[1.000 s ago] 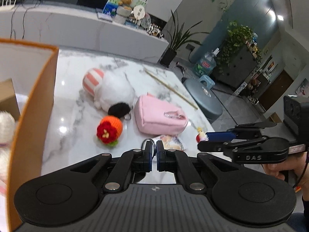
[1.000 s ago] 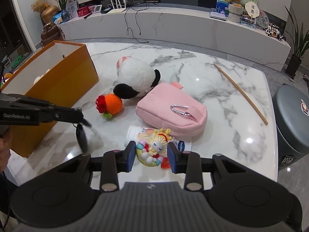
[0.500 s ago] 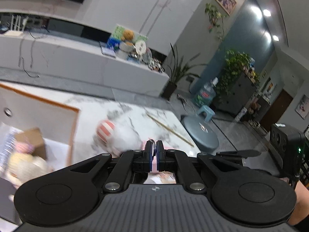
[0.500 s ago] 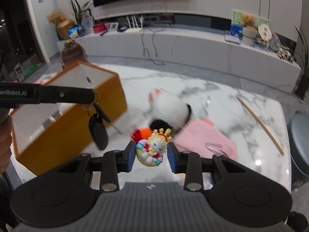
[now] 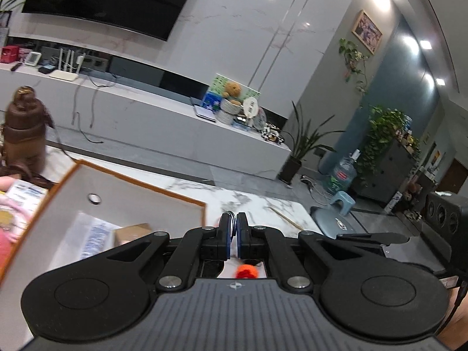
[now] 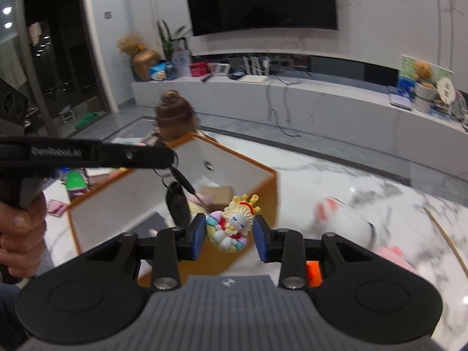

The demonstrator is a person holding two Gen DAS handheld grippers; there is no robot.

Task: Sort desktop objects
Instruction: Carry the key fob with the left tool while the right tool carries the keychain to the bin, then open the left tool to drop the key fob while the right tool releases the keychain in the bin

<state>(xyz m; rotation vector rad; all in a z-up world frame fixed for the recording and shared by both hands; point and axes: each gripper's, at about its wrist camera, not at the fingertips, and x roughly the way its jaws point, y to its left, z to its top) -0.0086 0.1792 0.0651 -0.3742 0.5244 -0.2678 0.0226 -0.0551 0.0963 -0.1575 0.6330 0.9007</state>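
My left gripper [image 5: 233, 235] is shut on the metal ring [image 5: 231, 216] of a key ring. In the right wrist view its black key fob [image 6: 177, 203] hangs from the left gripper over the open orange box [image 6: 228, 161]. My right gripper [image 6: 229, 235] is shut on a small doll figurine [image 6: 231, 226], yellow-haired on a pastel base, held in the air by the box's near right corner. The box [image 5: 140, 187] holds a brown carton [image 6: 218, 194] and a printed white packet [image 5: 90, 234].
On the marble table [image 6: 365, 181] lie a white plush toy [image 6: 345, 222], a pink pouch [image 6: 395, 256], an orange knitted toy [image 5: 248, 271] and a thin wooden stick [image 6: 444, 234]. A brown bottle [image 5: 25, 128] stands behind the box. A grey stool [image 5: 333, 223] stands beyond the table's right edge.
Both grippers rose off the table and swung left to the orange box, the left carrying the key ring and the right carrying the figurine.
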